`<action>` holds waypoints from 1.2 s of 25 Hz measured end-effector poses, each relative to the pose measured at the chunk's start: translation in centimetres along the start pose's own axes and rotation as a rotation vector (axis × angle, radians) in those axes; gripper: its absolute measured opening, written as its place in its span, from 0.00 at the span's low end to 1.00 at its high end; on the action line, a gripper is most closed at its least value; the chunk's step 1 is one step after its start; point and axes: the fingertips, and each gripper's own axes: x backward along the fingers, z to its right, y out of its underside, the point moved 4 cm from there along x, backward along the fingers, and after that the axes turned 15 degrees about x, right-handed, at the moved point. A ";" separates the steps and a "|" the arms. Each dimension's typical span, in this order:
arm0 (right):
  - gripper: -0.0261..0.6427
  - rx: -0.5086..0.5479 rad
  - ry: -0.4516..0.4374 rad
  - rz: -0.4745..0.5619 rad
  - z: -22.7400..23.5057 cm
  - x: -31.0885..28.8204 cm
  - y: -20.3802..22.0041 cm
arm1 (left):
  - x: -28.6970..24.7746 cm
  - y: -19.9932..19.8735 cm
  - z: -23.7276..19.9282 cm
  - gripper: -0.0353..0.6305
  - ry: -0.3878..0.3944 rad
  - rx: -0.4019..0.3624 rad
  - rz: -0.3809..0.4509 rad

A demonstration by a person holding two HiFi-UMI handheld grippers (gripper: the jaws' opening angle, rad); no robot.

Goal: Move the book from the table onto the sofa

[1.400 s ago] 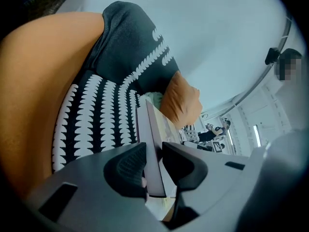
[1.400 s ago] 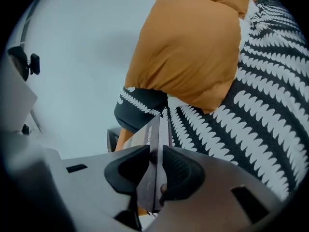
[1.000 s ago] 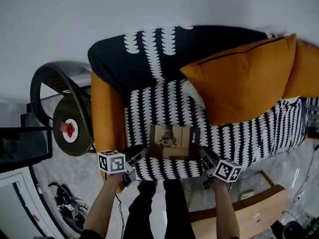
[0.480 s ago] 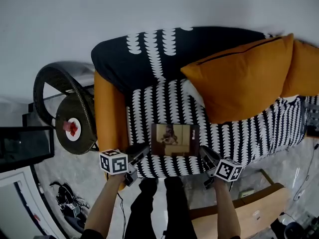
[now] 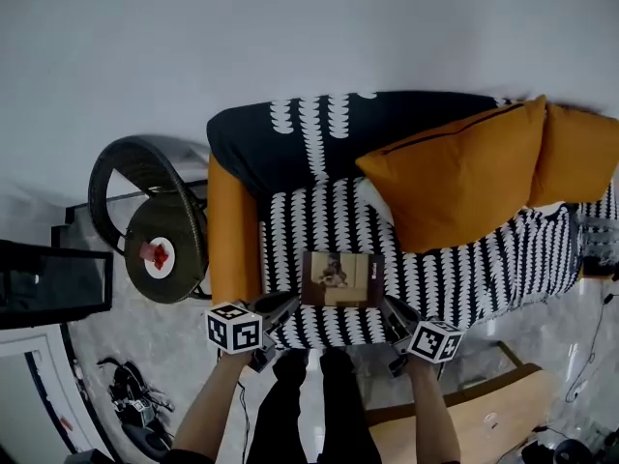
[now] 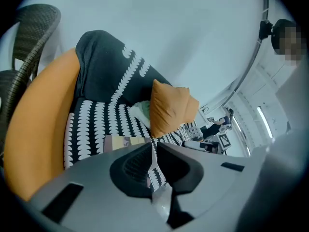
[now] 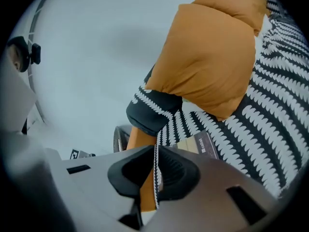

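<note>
The book (image 5: pixel 340 278) lies flat on the black-and-white sofa seat (image 5: pixel 319 211), close to the front edge. My left gripper (image 5: pixel 283 309) hangs just off the book's near left corner, my right gripper (image 5: pixel 392 313) just off its near right corner; neither touches it. Both pairs of jaws have just been closing and now stand shut with nothing between them. The left gripper view shows the book (image 6: pixel 123 142) beyond the tips of the left gripper (image 6: pixel 153 149). In the right gripper view the book (image 7: pixel 200 145) lies past the right gripper (image 7: pixel 155 151).
A large orange cushion (image 5: pixel 455 172) leans on the sofa to the book's right, with an orange armrest (image 5: pixel 234 230) on its left. A round wicker side table (image 5: pixel 160 254) with a red thing stands left of the sofa. A wooden table (image 5: pixel 484 423) is at the bottom right.
Both grippers have drawn back from the book's near corners and risen, and their jaws have narrowed. The book stays on the seat.
</note>
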 end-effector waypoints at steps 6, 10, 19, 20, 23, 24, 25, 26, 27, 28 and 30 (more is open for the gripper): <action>0.09 0.025 -0.007 0.014 -2.3 1.1 -1.4 | 1.0 -0.2 3.1 0.09 0.010 -0.019 0.022; 0.08 0.062 -0.011 0.030 -4.7 1.9 -2.4 | 2.3 -0.6 5.3 0.08 0.011 -0.059 0.036; 0.07 0.170 -0.012 0.081 -11.8 6.8 -6.0 | 6.5 -1.2 13.8 0.08 0.055 -0.154 0.083; 0.07 0.183 -0.014 0.087 -12.5 7.3 -6.3 | 7.0 -1.3 14.6 0.08 0.060 -0.165 0.091; 0.07 0.214 -0.018 0.109 -14.6 8.8 -7.4 | 8.3 -1.5 17.0 0.08 0.067 -0.206 0.114; 0.07 0.224 -0.018 0.117 -15.3 9.3 -7.7 | 8.8 -1.5 17.8 0.08 0.068 -0.222 0.121; 0.07 0.234 -0.019 0.126 -16.0 9.7 -7.9 | 9.2 -1.5 18.5 0.08 0.069 -0.237 0.127; 0.07 0.246 -0.019 0.133 -16.6 10.2 -8.1 | 9.7 -1.5 19.2 0.08 0.072 -0.252 0.134; 0.07 0.258 -0.020 0.141 -17.2 10.6 -8.4 | 10.1 -1.5 19.9 0.08 0.075 -0.266 0.142; 0.07 0.271 -0.021 0.149 -17.9 11.0 -8.5 | 10.6 -1.4 20.6 0.08 0.077 -0.280 0.150; 0.07 0.298 -0.022 0.163 -19.2 11.8 -8.8 | 11.6 -1.4 21.9 0.08 0.082 -0.305 0.166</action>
